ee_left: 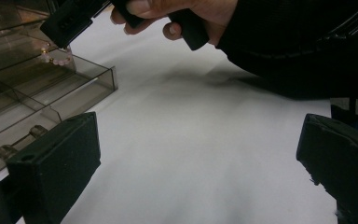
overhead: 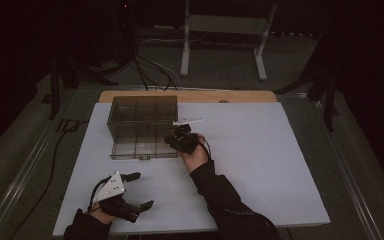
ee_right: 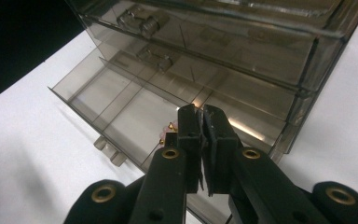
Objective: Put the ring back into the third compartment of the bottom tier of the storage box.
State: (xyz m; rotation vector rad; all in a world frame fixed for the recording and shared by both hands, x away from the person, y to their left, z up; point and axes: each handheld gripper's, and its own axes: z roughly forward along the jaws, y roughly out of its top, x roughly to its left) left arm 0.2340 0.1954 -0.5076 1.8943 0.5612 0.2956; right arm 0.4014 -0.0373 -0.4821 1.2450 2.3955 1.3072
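A smoky clear drawer box (overhead: 142, 112) stands at the back left of the white board, its bottom drawer (overhead: 139, 148) pulled out toward me. My right gripper (overhead: 170, 139) hovers over the drawer's right end with its jaws shut. A small string of pink and gold beads (ee_left: 58, 58) hangs from its tips, and the beads (ee_right: 167, 134) peek out beside the shut jaws over the drawer (ee_right: 121, 109). My left gripper (overhead: 139, 191) rests near the board's front left, open, with nothing between its jaws (ee_left: 196, 163).
The white board (overhead: 260, 150) lies on a wooden table. The drawer (ee_left: 51, 86) has several divided compartments and a small handle (ee_right: 109, 151) on its front. Cables and a white stand's legs (overhead: 220, 45) sit on the floor beyond the table.
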